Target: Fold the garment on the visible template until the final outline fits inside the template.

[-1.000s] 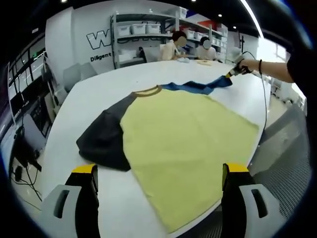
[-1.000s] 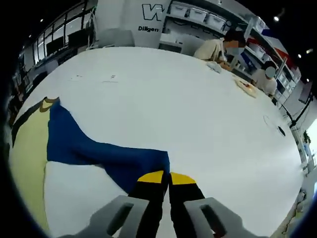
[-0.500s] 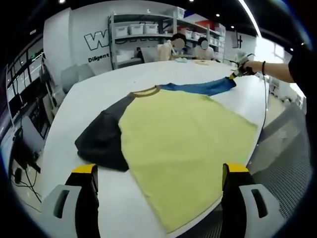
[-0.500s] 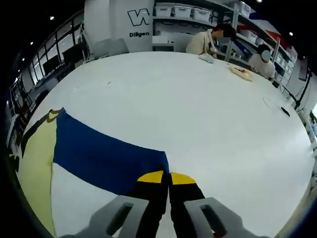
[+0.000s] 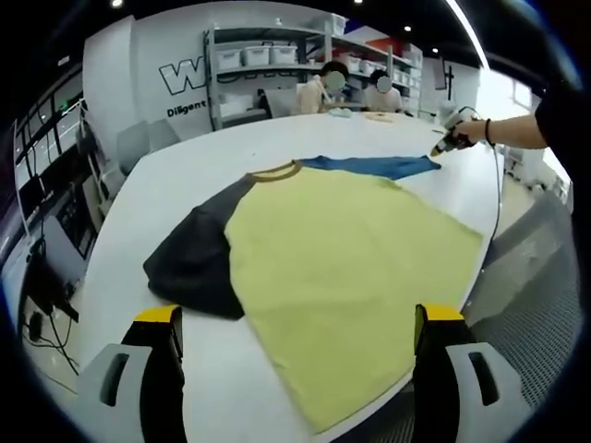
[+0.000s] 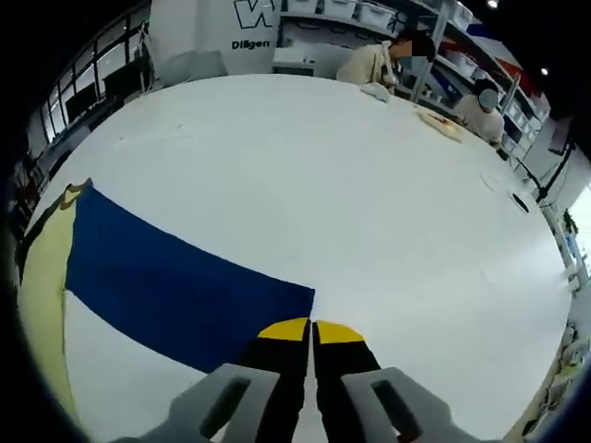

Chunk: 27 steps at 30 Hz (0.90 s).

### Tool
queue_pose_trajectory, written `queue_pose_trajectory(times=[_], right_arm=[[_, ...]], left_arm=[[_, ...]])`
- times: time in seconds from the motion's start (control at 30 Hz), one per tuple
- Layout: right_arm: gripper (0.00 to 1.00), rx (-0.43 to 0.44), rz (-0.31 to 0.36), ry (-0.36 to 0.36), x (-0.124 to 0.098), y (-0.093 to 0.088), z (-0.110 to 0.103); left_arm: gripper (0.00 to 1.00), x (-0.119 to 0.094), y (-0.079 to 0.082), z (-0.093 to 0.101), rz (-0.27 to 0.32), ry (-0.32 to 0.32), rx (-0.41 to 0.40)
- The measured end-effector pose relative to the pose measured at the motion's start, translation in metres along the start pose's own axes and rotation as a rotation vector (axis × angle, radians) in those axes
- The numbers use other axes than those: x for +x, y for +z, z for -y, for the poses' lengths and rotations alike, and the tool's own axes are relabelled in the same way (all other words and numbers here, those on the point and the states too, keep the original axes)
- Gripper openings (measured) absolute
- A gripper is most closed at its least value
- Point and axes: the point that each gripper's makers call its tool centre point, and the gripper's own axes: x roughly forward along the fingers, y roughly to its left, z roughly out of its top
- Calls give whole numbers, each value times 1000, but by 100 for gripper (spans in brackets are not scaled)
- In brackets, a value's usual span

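- On the white worktop [image 5: 175,175]: one raglan T-shirt [image 5: 351,268], yellow body, laid flat and face down or up (cannot tell which), collar [image 5: 274,171] toward the far side, hem toward the near edge. Spread open, presumably so the folds can start from a flat outline.
- No template outline can be made out under or around the garment in either view.
- Dark grey sleeve [image 5: 199,258]: lies rumpled and partly bunched beside the body on the left gripper view's left; not yet straightened.
- Blue sleeve [image 6: 175,286]: drawn out straight and flat, away from the body, reaching to the right gripper's fingers. Held taut this way, I judge, to smooth it before it is folded in over the body.
- Right gripper [image 6: 310,330]: fingers clenched together on the cuff end of the blue sleeve, low over the worktop. In the left gripper view it appears far off [image 5: 443,144], in the person's outstretched hand, at the sleeve tip.
- Left gripper [image 5: 295,328]: fingers spread wide apart, grasping nothing, hanging above the near hem; apparently held back in readiness.
- Background: two seated people at the far end of the worktop [image 5: 355,92]; shelving [image 5: 268,69] with storage bins against the wall. Not part of the task.
- Stage, as judged: smoothing only; no fold made.
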Motion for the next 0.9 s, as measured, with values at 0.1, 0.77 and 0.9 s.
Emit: queue_pose_trajectory(times=[0.1,0.77,0.9], right_arm=[[8,115,35,34,-4,-2,-2],[26,174,17,61,-9,-36,-24],[19,158,24,34,-12,-37,-27]], left_arm=[[99,0,-1,-1,-5,5,3],[99,-2,4,-1,29,3,3],[99,-2,4,-2,29,8,5]])
